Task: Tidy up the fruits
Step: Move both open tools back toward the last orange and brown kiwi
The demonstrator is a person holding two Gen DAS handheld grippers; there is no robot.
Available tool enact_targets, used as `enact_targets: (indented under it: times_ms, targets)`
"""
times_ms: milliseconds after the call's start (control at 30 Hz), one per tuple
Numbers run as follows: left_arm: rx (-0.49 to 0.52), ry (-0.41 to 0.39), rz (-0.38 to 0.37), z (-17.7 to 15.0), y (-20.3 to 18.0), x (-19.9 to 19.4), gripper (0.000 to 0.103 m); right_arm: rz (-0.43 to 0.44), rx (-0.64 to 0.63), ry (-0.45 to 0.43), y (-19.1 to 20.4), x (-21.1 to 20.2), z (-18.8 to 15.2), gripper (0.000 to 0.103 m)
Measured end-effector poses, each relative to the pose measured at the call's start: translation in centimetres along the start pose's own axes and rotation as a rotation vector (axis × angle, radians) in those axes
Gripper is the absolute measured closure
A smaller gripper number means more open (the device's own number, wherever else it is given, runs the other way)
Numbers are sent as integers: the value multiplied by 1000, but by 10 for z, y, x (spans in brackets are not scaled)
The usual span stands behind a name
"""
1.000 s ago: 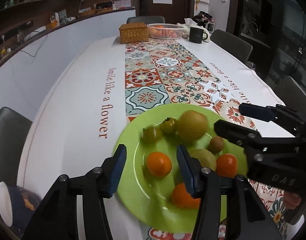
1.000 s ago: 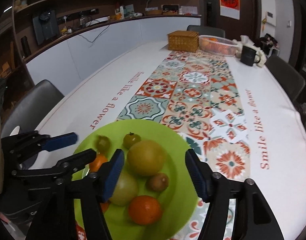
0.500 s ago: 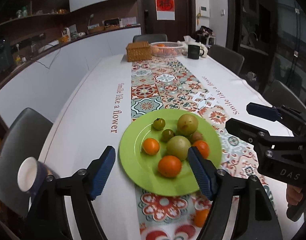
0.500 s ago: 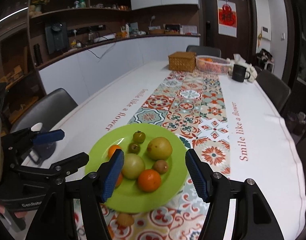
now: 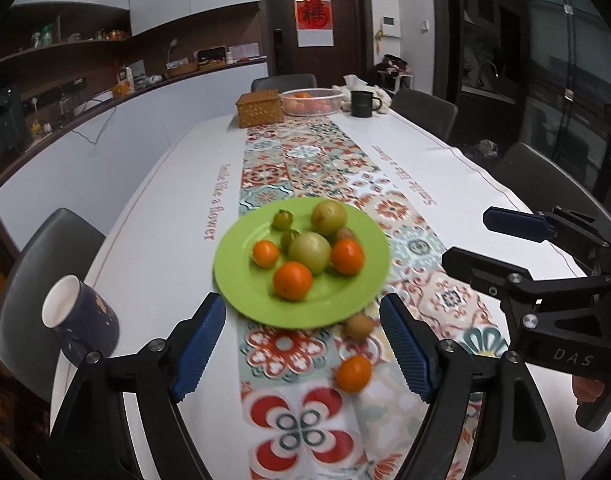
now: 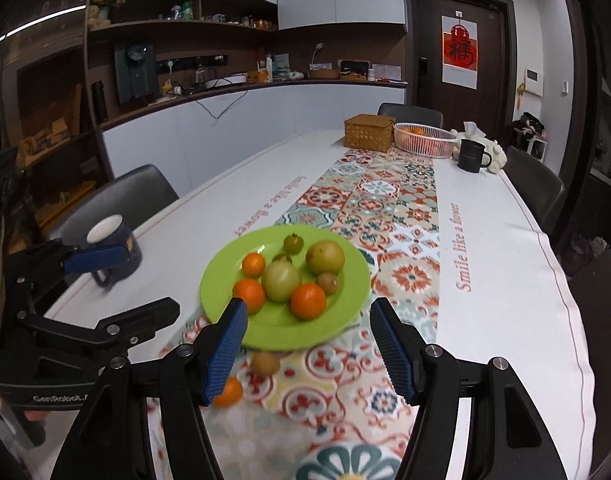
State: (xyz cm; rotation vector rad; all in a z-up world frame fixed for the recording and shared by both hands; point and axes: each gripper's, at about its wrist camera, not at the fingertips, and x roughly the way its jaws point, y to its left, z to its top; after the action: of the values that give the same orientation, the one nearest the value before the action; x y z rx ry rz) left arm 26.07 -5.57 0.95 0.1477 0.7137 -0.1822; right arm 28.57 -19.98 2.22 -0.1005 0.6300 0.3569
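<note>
**Fruit on the plate, both grippers empty above the table edge**

The green plate (image 5: 241, 292) sits on the patterned runner (image 5: 305, 164), carrying three oranges, two large greenish fruits, two small green tomatoes and what looks like a kiwi, partly hidden. Just off its near rim lie a brown kiwi (image 5: 359, 326) and, nearer the cameras, a loose orange (image 5: 354, 372). The left gripper (image 5: 303, 346) hangs short of the plate; its jaws have just been opening and hold nothing. The right gripper (image 6: 308, 348) stands apart too, empty, its blue pads framing the plate's near rim. A dark mug (image 5: 79, 320) stands left of the plate.
</note>
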Motion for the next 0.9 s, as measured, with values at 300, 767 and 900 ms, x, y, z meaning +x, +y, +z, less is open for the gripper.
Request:
enact_targets:
  times_ms: [300, 767, 900]
  targets:
    - [25, 65, -34, -29, -21, 14, 24, -4, 5, 86, -5, 0, -37, 39]
    - [-25, 205, -106, -57, -25, 65, 45, -35, 44, 194, -13, 28, -70, 39]
    - [-27, 224, -113, -59, -27, 74, 53, -27, 53, 210, -13, 33, -72, 39]
